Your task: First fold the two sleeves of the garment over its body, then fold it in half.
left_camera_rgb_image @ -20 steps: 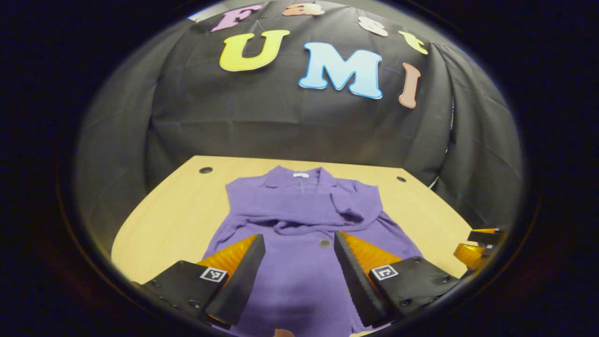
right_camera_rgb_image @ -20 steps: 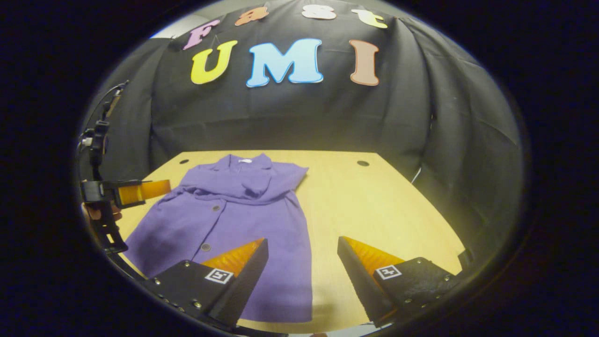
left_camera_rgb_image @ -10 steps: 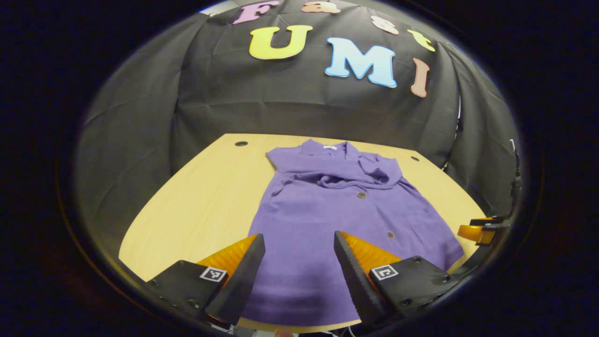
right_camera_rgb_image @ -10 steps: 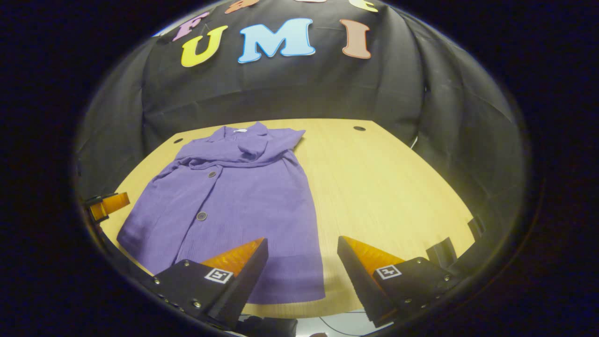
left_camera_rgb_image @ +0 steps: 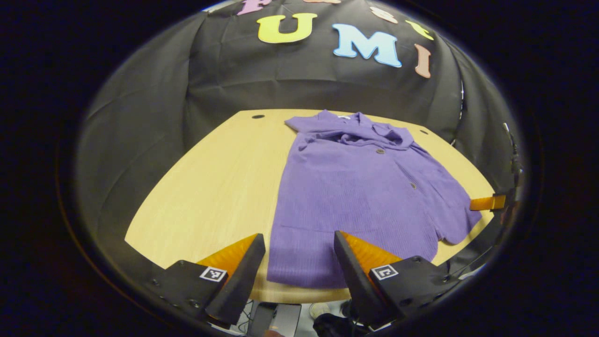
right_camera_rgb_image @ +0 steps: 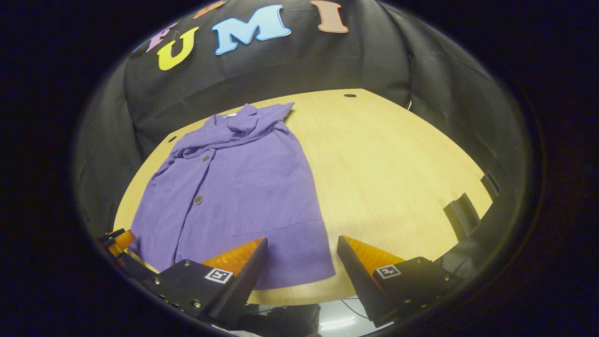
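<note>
Our purple shirt (left_camera_rgb_image: 355, 187) lies flat on the table (left_camera_rgb_image: 210, 187), collar toward the far edge, hem at the near edge, both sleeves (left_camera_rgb_image: 355, 136) bunched across its chest. We judge they could slip out when it is folded. Left gripper (left_camera_rgb_image: 299, 262) and right gripper (right_camera_rgb_image: 302, 264) gape wide, holding nothing.

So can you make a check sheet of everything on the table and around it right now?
Surface: wooden table, round holes near its far edge.
Job's things: purple garment lies flat, buttons up, sleeves bunched across the chest below the collar; not yet folded in half.
Clutter: nothing seen.
Grippers: left gripper open above the near hem; right gripper open above the hem's other corner; neither touches the cloth.
Cables: a thin one below the table's near edge.
Surroundings: black cloth wall.
</note>
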